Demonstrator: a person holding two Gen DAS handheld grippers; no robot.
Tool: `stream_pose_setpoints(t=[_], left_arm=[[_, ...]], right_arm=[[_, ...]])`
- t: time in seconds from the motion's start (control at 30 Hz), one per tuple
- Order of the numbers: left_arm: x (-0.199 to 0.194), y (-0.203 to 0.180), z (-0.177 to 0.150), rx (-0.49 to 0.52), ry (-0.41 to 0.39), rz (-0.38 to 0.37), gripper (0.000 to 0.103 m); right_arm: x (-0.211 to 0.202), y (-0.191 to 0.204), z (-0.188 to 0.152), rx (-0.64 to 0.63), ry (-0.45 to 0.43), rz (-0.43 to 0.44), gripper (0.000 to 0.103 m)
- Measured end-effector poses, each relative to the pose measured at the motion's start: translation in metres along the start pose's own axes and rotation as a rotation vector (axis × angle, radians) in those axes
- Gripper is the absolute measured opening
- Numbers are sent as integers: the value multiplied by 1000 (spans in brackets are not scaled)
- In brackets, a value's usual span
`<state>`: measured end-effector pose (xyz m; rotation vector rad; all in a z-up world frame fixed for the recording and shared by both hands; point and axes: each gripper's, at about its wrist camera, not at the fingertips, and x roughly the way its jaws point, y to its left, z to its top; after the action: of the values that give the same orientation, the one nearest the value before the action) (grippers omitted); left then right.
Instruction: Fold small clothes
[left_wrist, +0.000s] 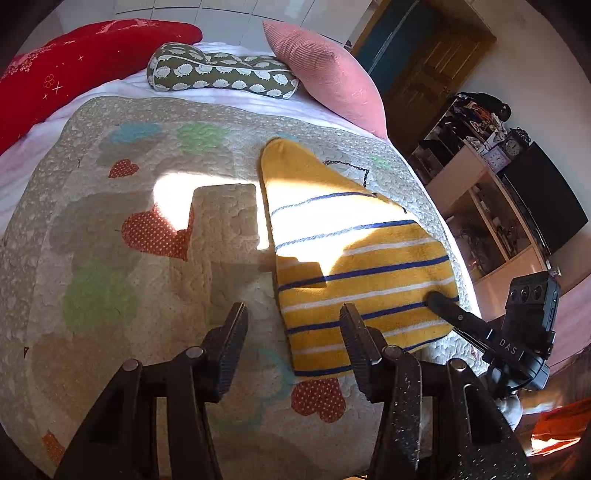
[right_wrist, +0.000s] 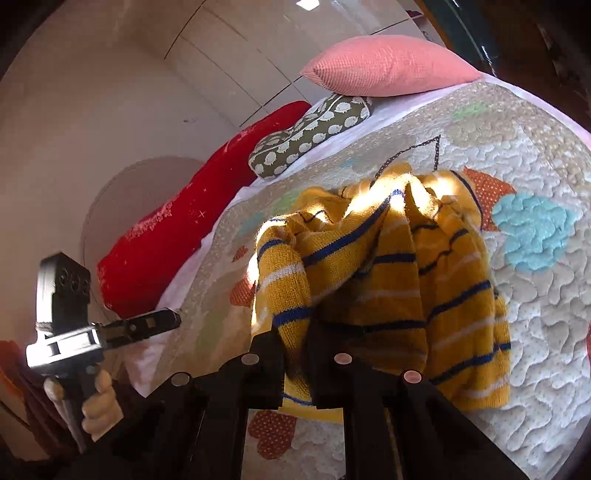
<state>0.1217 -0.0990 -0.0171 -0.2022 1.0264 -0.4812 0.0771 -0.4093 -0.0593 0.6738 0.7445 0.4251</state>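
Note:
A yellow knit garment (left_wrist: 354, 266) with blue and white stripes lies on the patchwork quilt (left_wrist: 110, 258) of a bed, partly in sunlight. In the left wrist view my left gripper (left_wrist: 293, 326) hovers open over the garment's near left edge, and its pads touch nothing. My right gripper (left_wrist: 437, 300) reaches in from the right onto the garment's right edge. In the right wrist view the garment (right_wrist: 388, 277) is bunched and drawn up into my right gripper (right_wrist: 295, 354), which is shut on the cloth. My left gripper (right_wrist: 162, 321) shows at the left there, held by a hand (right_wrist: 99, 398).
A red pillow (left_wrist: 74, 66), a hedgehog-print cushion (left_wrist: 221, 72) and a pink pillow (left_wrist: 328, 74) lie at the head of the bed. Beyond the bed's right edge stand a cluttered shelf unit (left_wrist: 491, 206) and a wooden door (left_wrist: 436, 66).

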Motion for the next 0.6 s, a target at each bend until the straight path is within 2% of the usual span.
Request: stream_pose_setpoints(t=[0.03, 0.1, 0.17, 0.2, 0.3, 0.37, 0.4, 0.5, 0.6], left_arm=[[7, -4, -4, 5, 13, -19, 51], [24, -14, -11, 2, 49, -61, 51], [45, -28, -13, 17, 82, -93, 51], [55, -35, -15, 31, 92, -92, 51], [83, -49, -20, 89, 120, -32, 50], [92, -53, -23, 113, 115, 4, 51], [94, -54, -24, 115, 111, 7, 51], [93, -53, -24, 99, 108, -6, 51], [93, -50, -24, 105, 110, -3, 52]], right_arm=[[-6, -11, -9, 23, 3, -37, 10], [-1, -30, -27, 37, 69, -143, 10], [2, -40, -38, 60, 129, -166, 11], [-5, -39, -37, 54, 113, -160, 11], [-39, -21, -15, -3, -18, -161, 19], [-52, -10, 8, -40, -92, -190, 39], [-51, -7, 21, -49, -105, -201, 43], [-25, -5, 57, -85, -79, -226, 48], [28, -22, 85, -83, 37, -311, 53]])
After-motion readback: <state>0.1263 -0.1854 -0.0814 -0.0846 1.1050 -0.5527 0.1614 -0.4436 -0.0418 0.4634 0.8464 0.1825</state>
